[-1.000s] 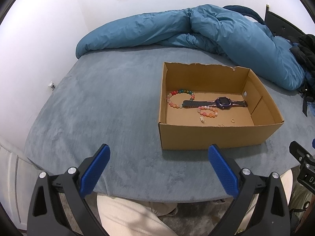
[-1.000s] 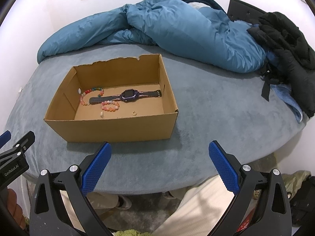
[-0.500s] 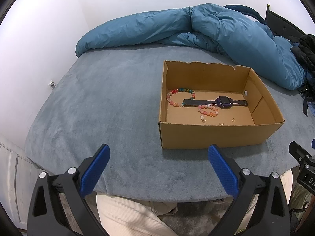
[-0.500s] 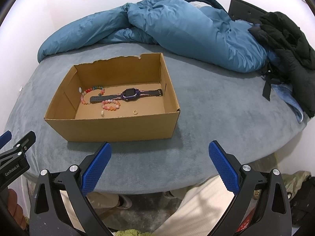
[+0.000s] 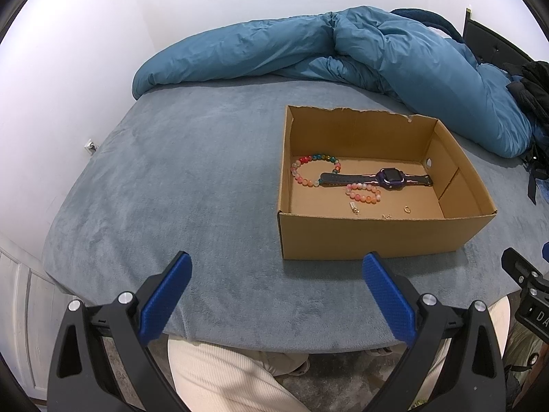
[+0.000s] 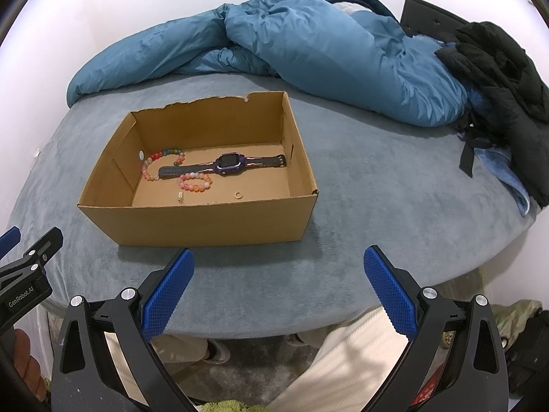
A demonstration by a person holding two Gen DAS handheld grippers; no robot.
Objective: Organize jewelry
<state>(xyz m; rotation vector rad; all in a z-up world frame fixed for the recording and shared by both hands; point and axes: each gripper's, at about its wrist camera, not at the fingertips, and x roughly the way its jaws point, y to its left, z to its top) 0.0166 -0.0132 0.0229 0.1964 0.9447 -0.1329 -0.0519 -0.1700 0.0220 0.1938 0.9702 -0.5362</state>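
Each gripper, the left gripper (image 5: 273,269) and the right gripper (image 6: 278,264), has two black angular arms with triangular cut-outs, round silver screws, and blue cross-hatched pads (image 6: 389,292) on the fingers. White lettering reading GenRobot.AI marks the left gripper's black body. The person wears cream ribbed trousers (image 5: 219,374).

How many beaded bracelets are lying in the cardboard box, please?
2: a multicoloured bracelet at the left end of the cardboard box, and a pink bracelet beside the watch strap.
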